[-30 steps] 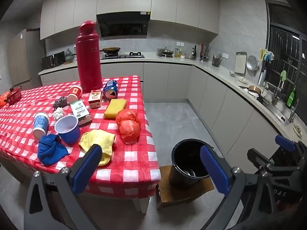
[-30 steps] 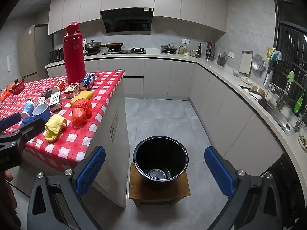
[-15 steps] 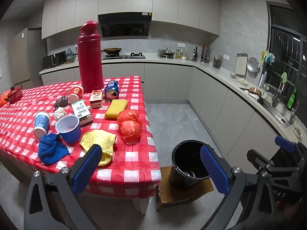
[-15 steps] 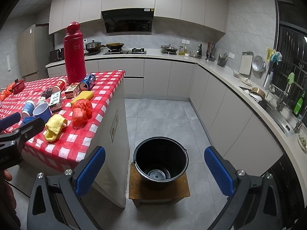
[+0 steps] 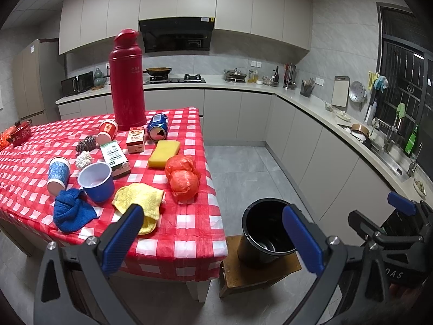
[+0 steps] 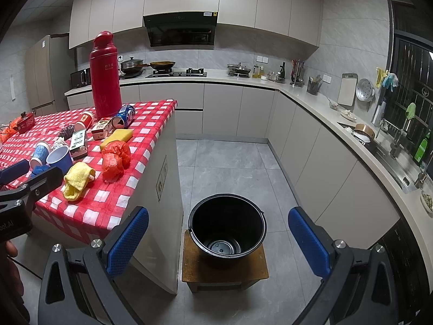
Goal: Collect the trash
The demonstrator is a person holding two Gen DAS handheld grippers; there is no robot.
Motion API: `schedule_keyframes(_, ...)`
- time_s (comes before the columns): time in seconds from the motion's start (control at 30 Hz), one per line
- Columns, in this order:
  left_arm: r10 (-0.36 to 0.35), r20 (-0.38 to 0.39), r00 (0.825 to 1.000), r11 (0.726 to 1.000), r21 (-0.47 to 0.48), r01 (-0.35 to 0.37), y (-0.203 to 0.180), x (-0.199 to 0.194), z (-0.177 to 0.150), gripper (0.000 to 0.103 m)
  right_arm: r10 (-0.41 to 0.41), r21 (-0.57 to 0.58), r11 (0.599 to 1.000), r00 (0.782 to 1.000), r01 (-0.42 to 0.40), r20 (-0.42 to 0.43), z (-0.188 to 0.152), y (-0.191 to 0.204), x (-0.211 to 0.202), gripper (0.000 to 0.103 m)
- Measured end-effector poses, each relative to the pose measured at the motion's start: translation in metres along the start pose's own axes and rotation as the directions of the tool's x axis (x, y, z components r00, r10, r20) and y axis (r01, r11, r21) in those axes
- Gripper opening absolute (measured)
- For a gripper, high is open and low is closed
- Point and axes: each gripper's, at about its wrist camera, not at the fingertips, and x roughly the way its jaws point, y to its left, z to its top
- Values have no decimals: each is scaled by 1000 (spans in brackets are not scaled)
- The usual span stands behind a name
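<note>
Above the bucket (image 6: 226,224), right gripper (image 6: 217,237) agape, empty.

Littered table (image 5: 189,233), black bucket (image 5: 266,233) beside

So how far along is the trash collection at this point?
Nothing looks done: the black bucket on its stool appears empty. Nothing is in hand: the left gripper and right gripper are both open, hanging short of the table. Left: the orange bags, the can, cups and cartons all sit on the tablecloth.
</note>
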Motion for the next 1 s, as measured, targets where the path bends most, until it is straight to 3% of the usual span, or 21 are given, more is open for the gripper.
schedule_keyframes(1.0, 1, 0, 1000, 1000, 0, -1, -1, 0, 1, 103, -3, 0, 1000, 1000, 3, 3, 4, 2, 1, 103)
